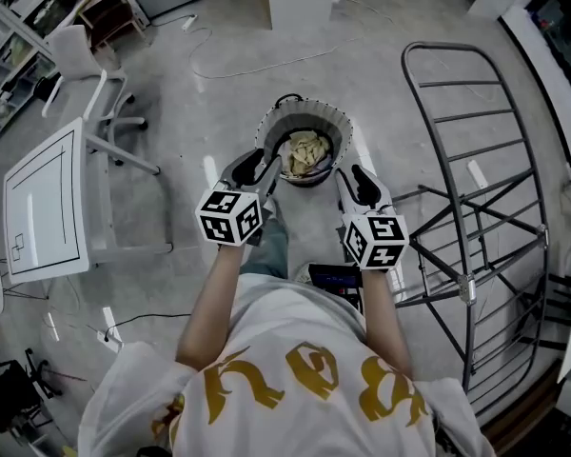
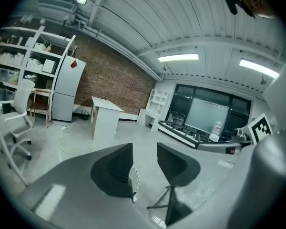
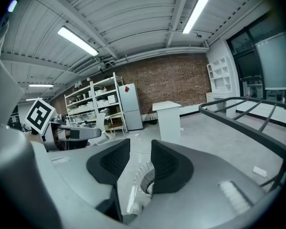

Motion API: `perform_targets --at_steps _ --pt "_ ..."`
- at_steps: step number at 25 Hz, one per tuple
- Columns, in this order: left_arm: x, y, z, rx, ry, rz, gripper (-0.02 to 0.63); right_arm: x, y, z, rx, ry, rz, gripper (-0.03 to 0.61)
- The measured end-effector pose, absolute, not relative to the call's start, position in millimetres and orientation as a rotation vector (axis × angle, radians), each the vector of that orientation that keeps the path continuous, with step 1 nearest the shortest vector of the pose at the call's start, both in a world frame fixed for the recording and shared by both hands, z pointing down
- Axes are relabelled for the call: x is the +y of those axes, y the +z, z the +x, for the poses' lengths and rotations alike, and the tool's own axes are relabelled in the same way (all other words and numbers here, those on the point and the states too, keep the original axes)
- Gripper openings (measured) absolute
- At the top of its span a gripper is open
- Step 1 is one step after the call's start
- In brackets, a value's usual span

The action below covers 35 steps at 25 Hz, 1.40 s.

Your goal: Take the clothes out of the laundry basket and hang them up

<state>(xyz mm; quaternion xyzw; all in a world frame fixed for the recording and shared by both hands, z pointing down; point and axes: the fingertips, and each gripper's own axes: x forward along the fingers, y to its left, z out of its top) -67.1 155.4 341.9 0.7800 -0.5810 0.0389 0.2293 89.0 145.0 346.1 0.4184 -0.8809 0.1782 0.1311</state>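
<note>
Matt plastic basket (image 1: 335,120), metal rack (image 1: 466,83)

Clothes (image 1: 305,152) in laundry basket (image 1: 305,110) too small to tell apart; right gripper view's edge cuts off drying rack (image 3: 226,119).

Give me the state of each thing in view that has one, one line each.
laundry basket: upright on the floor, clothes inside.
clothes: crumpled in the basket, in neither claw.
drying rack: unfolded, nothing hung on it.
left claw: open, empty.
right claw: open, empty.
</note>
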Motion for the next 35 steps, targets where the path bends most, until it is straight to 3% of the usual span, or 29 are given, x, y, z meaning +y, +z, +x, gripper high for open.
perform_targets --at_steps 21,35 --pt "-55 457 -157 -1.292 0.321 2.113 0.158 -35 449 -28 -2.263 0.691 1.218 0.189" --pt "-93 494 -155 -1.286 0.323 2.073 0.158 -91 477 -2 -2.209 0.709 1.281 0.178"
